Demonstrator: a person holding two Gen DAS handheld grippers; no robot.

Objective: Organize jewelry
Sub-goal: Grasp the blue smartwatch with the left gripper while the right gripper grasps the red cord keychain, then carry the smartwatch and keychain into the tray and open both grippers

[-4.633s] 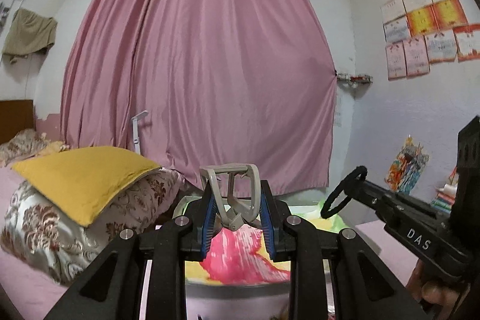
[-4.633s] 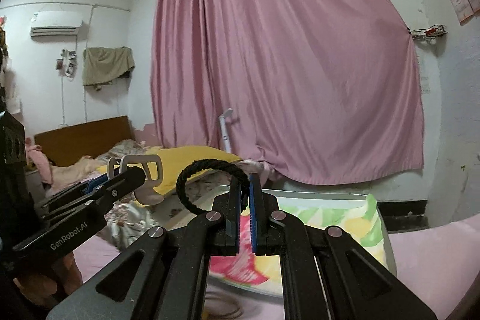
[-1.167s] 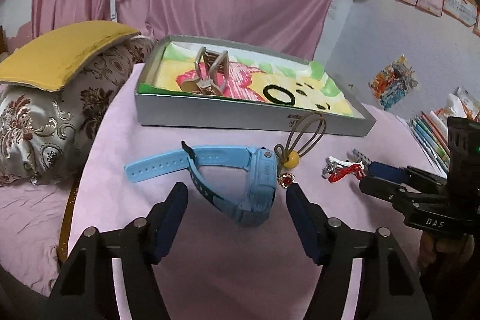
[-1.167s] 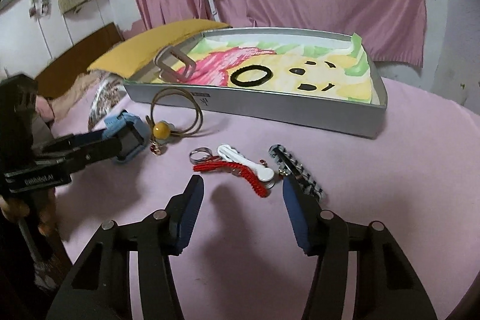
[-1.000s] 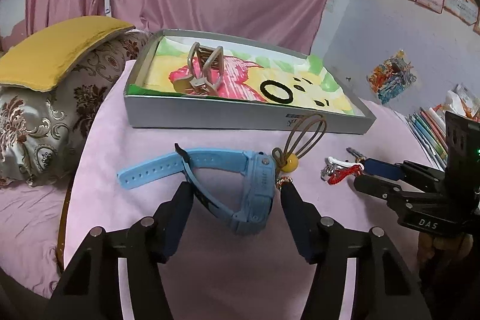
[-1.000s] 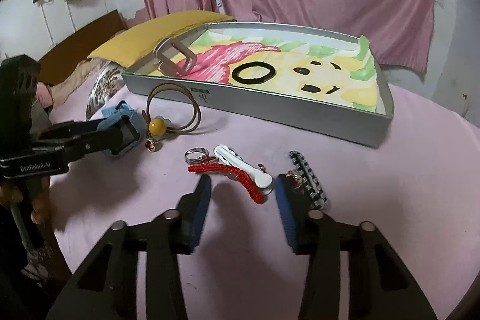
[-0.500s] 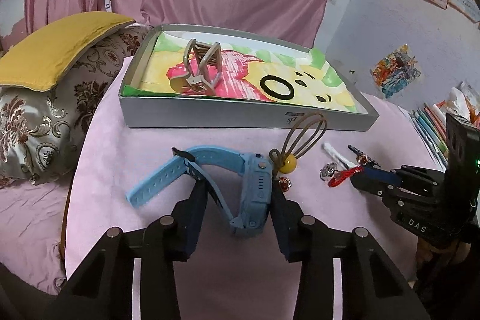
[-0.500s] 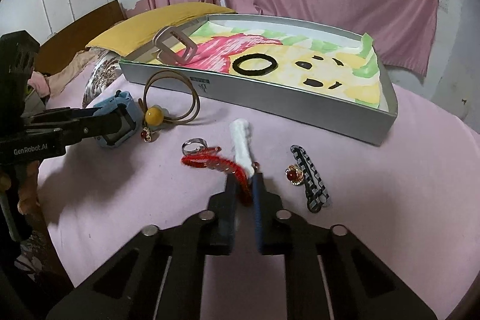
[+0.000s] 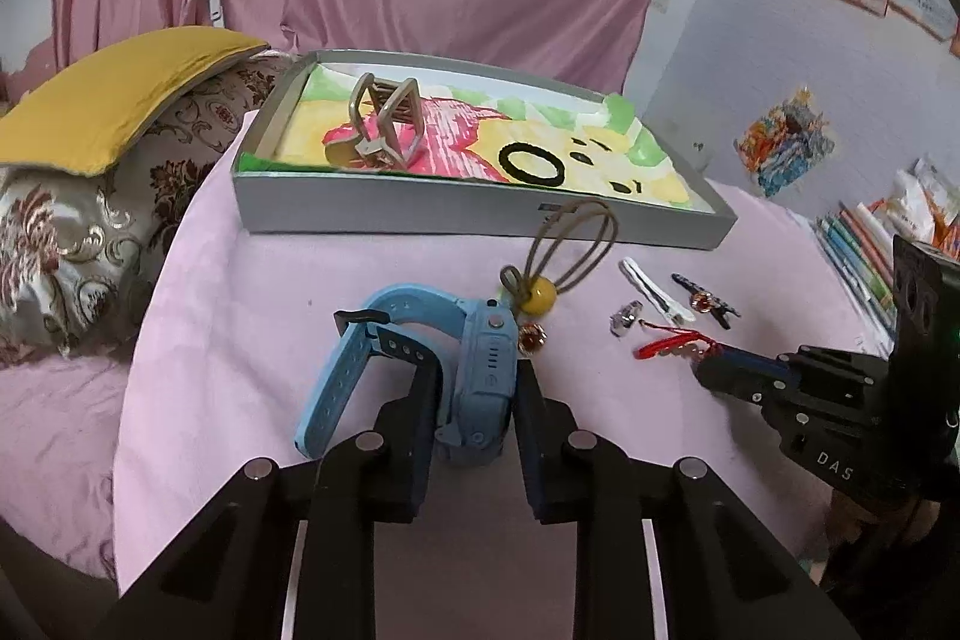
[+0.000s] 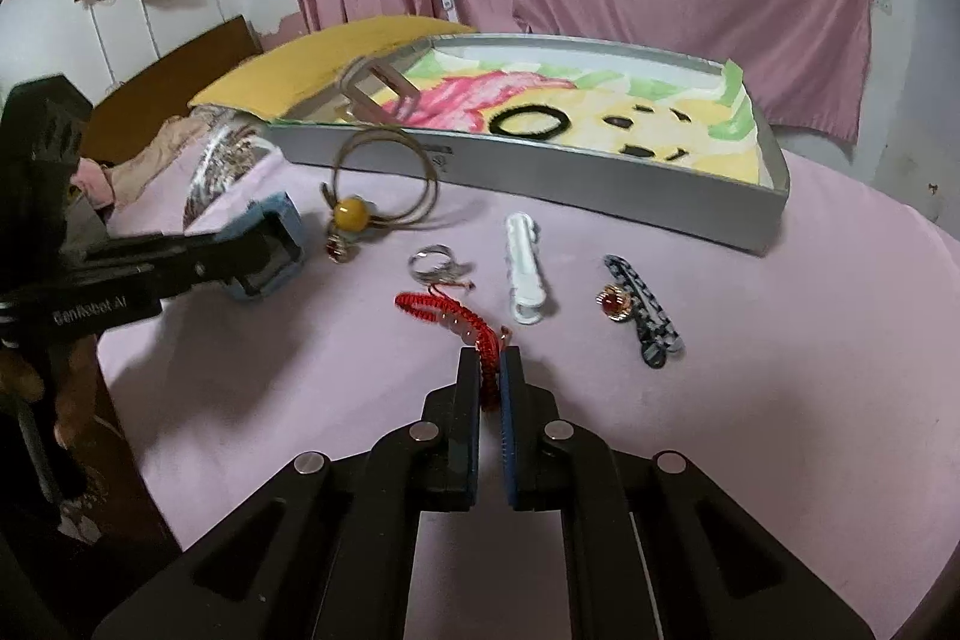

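On the pink cloth (image 9: pixel 252 280), at the six o'clock edge of the left wrist view, the left gripper (image 9: pixel 474 400) has its jaws closed narrow on the body of a blue watch (image 9: pixel 480 364), whose strap loops off toward nine o'clock. Just past the watch toward one o'clock lie a brown hair tie with a yellow bead (image 9: pixel 537 295) and a small red-stoned ring (image 9: pixel 531 339), the ring almost touching the watch.

At six o'clock in the right wrist view, the right gripper (image 10: pixel 491 370) pinches one end of a red woven bracelet (image 10: pixel 447 313), jaws nearly together; the rest of the bracelet trails over the cloth toward eleven o'clock. Near it sit a silver ring (image 10: pixel 435 265), a white hair clip (image 10: pixel 525 274), and, toward two o'clock, a black-and-white patterned clip (image 10: pixel 645 313) with a red-stoned earring (image 10: pixel 613 304) touching its side.

At twelve o'clock stands a shallow grey box (image 10: pixel 540 172) lined with a bright cartoon picture. Inside it rest a beige claw clip (image 9: pixel 387 124) at the left end and a black hair band (image 10: pixel 531 122) near the middle, well apart. A yellow pillow (image 9: pixel 120 88) lies at ten o'clock beside the box in the left view.
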